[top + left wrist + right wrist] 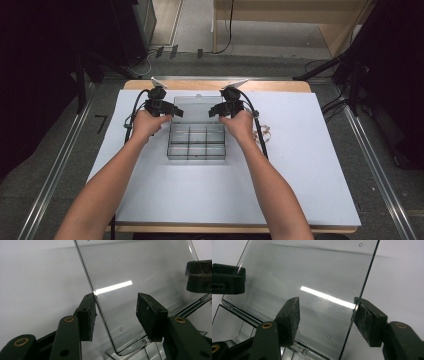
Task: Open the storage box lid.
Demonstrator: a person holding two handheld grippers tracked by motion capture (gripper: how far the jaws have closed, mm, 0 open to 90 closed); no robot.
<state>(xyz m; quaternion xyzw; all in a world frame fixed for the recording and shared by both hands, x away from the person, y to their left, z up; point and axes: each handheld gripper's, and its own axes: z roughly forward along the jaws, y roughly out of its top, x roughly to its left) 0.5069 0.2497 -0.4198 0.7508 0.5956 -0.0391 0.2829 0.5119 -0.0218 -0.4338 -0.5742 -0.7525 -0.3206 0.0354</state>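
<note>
**Clear box lid between two parted claws**

A white sheet (300, 165) covers the table. At its middle sits the clear divided box (196, 142), lid (197, 107) raised behind. The left gripper (167, 111) and right gripper (216, 111) straddle the lid's side edges, jaws half open, gripping nothing.
</note>
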